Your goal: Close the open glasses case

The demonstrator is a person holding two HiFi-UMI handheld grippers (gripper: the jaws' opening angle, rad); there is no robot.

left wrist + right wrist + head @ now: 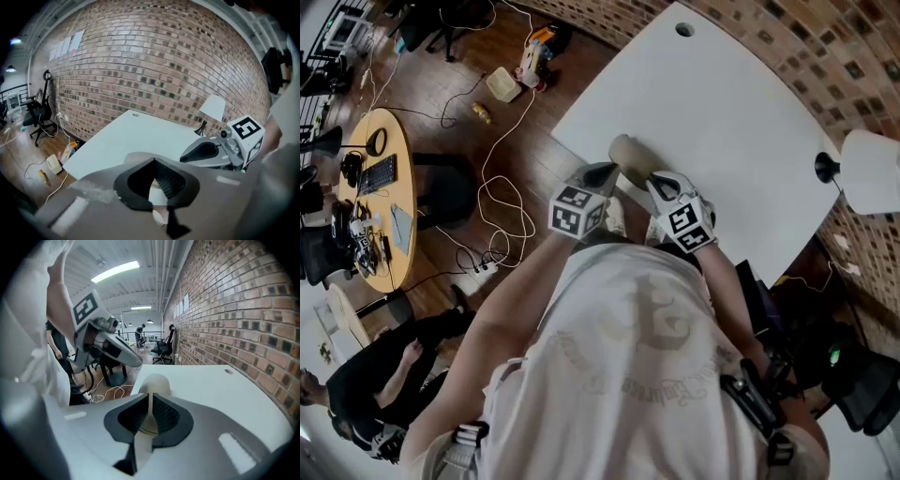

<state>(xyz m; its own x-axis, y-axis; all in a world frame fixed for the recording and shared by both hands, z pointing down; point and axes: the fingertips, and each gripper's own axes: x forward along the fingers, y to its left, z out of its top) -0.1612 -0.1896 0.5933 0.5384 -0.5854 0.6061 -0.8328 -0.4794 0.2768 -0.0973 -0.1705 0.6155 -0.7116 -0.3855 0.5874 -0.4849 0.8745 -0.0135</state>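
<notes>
The beige glasses case (628, 155) lies near the white table's (722, 112) near-left edge, and its lid looks down. My left gripper (602, 176) sits at its left side and my right gripper (659, 185) at its right, both right against it. In the right gripper view the case (153, 382) is a rounded dome just past my right gripper (150, 401), whose jaws show only a thin pale slit. In the left gripper view my left gripper (154, 165) has its pads meeting at the tips, and the right gripper's fingers (206, 152) lie alongside.
A white desk lamp (862, 171) stands at the table's right edge and shows as the lamp (212, 108) before the brick wall. A cable hole (684, 29) is at the far end. Cables (502, 202) run over the wooden floor on the left, by a round desk (384, 197).
</notes>
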